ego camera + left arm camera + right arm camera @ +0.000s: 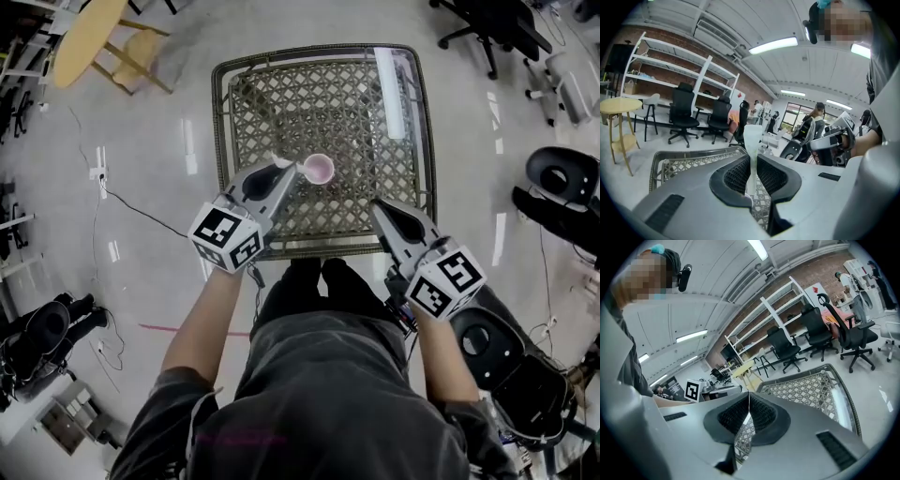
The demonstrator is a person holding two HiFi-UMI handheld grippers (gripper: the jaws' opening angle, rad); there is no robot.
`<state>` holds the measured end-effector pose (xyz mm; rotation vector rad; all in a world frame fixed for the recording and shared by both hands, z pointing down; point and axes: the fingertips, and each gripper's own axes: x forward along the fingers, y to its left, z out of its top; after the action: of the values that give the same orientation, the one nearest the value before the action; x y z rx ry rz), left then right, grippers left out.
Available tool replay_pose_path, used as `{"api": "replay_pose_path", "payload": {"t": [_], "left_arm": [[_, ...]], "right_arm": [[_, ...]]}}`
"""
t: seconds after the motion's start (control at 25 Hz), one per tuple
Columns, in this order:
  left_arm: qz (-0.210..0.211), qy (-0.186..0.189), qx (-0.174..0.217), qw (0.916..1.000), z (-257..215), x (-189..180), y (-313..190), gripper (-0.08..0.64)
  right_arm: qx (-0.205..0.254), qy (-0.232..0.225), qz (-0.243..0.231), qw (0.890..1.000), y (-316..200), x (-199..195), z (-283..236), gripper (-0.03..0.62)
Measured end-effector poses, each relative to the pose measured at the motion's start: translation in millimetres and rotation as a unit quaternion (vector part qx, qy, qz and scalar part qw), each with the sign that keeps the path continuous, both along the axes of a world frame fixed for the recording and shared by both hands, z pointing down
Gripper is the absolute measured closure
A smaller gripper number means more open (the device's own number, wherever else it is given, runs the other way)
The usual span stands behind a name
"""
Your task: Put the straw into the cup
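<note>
the translucent white plastic straw (752, 140) stood upright in the left gripper (284, 172), just beside the small round pink cup (319, 170) near the middle of the woven lattice table (246, 103), nearer its front edge.

risk, as judged: the straw tip could strike the rim and tip or push the light cup, and the narrow pinch could let the straw pivot.

the left jaws were clenched on the straw's lower part. the right gripper (748, 409), over the front right edge, was pressed closed and empty.
</note>
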<state>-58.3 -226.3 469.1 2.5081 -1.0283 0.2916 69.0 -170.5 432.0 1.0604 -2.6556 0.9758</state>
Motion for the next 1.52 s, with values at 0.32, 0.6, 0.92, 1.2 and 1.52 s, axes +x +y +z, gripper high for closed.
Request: {"api": "replay_pose_path", "payload": {"t": [0.32, 0.6, 0.92, 1.2, 1.52], "left_arm": [[0.008, 0.004, -0.017, 0.9998, 32, 3, -17, 0.511], [0.006, 0.004, -0.038, 0.9992, 60, 1, -26, 0.511], [0.004, -0.004, -0.055, 0.9985, 87, 4, -29, 0.511], [-0.002, -0.005, -0.069, 0.9976, 105, 6, -26, 0.511], [-0.007, -0.007, -0.08, 0.9967, 121, 14, -21, 0.511]], "right_arm": [[-0.022, 0.015, 0.009, 1.0, -5, 3, 20, 0.577], [-0.037, 0.021, 0.009, 0.999, -11, -3, 30, 0.577], [-0.045, 0.025, 0.009, 0.999, -11, -1, 37, 0.577], [-0.055, 0.028, 0.007, 0.998, -6, 0, 42, 0.577], [-0.057, 0.031, 0.013, 0.998, 0, 12, 44, 0.577]]}}
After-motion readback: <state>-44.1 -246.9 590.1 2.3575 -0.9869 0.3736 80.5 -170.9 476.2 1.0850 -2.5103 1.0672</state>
